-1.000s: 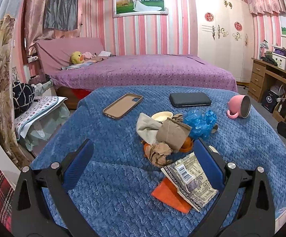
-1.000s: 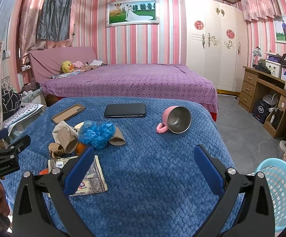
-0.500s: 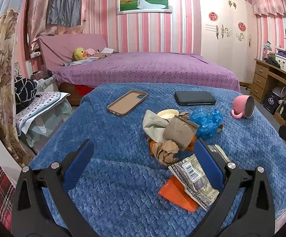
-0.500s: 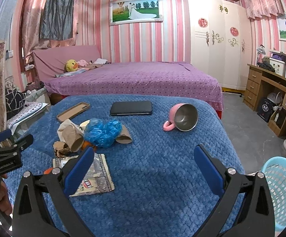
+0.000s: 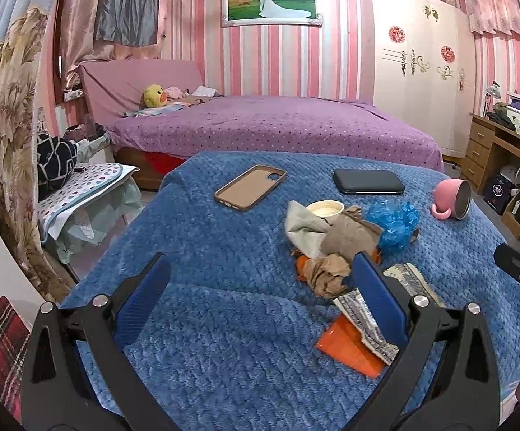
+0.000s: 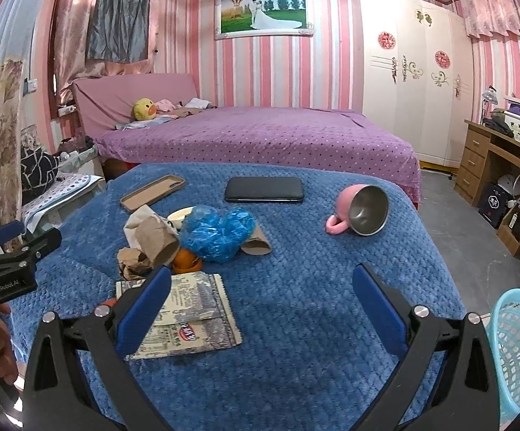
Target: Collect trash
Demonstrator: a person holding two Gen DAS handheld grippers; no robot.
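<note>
Both tools share one build. The left tongs (image 5: 261, 289) have two black arms that spread in a V, each cut with a slim triangular slot and fixed with round silver screws near the top. Flat blue ribbed pads (image 5: 380, 298) line the inner faces of the fingers. The right tongs (image 6: 261, 300) have the same black arms, silver screws and blue pads (image 6: 144, 312). Seen from the side in the right view, the left tool's black body bears small white lettering that reads "GenRobot.AI", with a blue pad at its tip.
</note>
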